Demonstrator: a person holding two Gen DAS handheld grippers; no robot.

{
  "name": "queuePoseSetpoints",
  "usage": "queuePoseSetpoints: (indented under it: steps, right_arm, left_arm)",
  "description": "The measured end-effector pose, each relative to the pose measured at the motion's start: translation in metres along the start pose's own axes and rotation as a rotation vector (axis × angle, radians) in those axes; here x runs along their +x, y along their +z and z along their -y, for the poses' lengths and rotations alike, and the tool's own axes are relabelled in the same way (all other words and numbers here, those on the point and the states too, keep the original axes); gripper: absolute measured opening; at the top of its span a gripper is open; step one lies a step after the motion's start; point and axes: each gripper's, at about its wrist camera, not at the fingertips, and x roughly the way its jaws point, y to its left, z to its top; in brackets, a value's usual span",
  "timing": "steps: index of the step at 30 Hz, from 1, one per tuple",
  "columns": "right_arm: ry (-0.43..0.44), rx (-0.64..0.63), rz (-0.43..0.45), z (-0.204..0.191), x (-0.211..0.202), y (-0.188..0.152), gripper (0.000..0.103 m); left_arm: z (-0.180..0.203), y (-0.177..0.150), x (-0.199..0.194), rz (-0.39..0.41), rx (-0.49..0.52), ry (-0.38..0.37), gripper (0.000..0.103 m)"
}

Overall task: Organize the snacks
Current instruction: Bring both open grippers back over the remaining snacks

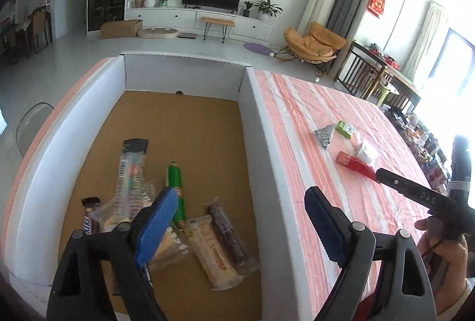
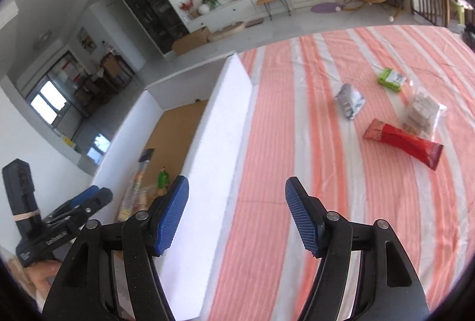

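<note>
A white-walled box [image 1: 261, 119] with a brown cardboard floor stands on the striped cloth. In it lie a long clear packet [image 1: 130, 169], a green stick [image 1: 175, 187], a Snickers bar [image 1: 90, 220], a beige wafer pack [image 1: 215, 252] and a dark bar [image 1: 227, 232]. My left gripper [image 1: 239, 193] hangs open over the box's near right side, nothing between its pads. My right gripper [image 2: 237, 181] is open and empty above the cloth beside the box wall [image 2: 219, 125]. Out on the cloth lie a red packet [image 2: 403, 142], a silver packet [image 2: 350, 102], a green packet [image 2: 392, 79] and a clear biscuit bag [image 2: 420, 113].
The pink and white striped tablecloth [image 2: 297, 142] stretches to the right of the box. A hand [image 1: 442, 255] holds the right gripper's handle at the right edge of the left wrist view. Behind the table are a living room floor, a TV unit and an orange chair [image 1: 314, 42].
</note>
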Motion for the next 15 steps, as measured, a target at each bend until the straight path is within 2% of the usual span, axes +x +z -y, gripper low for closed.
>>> queuePoseSetpoints:
  steps: [2,3,6,8,10,12,15]
  right_arm:
    - [-0.198,0.035,0.001,0.049,-0.002,-0.007,0.074]
    - [-0.27,0.058,-0.008,0.073,-0.003,-0.011,0.074]
    - [-0.441,0.08,-0.077,0.138,-0.006,-0.024,0.074]
    - [-0.514,0.089,-0.132,0.174,-0.013,-0.038,0.074]
    - [-0.543,0.109,-0.176,0.201,-0.016,-0.053,0.074]
    - [-0.54,0.122,-0.19,0.218,-0.016,-0.065,0.074]
    - [-0.472,0.176,-0.158,0.233,-0.022,-0.071,0.075]
  left_arm:
    - [0.039,-0.003,0.002,-0.024,0.058,-0.076,0.087]
    - [0.059,-0.006,0.004,-0.042,0.093,-0.117,0.088]
    - [0.119,-0.017,0.02,-0.135,0.203,-0.229,0.092]
    - [0.152,-0.028,0.039,-0.205,0.247,-0.264,0.092]
    - [0.176,-0.037,0.06,-0.235,0.277,-0.266,0.092]
    - [0.192,-0.045,0.083,-0.232,0.29,-0.229,0.092]
    - [0.199,-0.049,0.127,-0.231,0.267,-0.156,0.092]
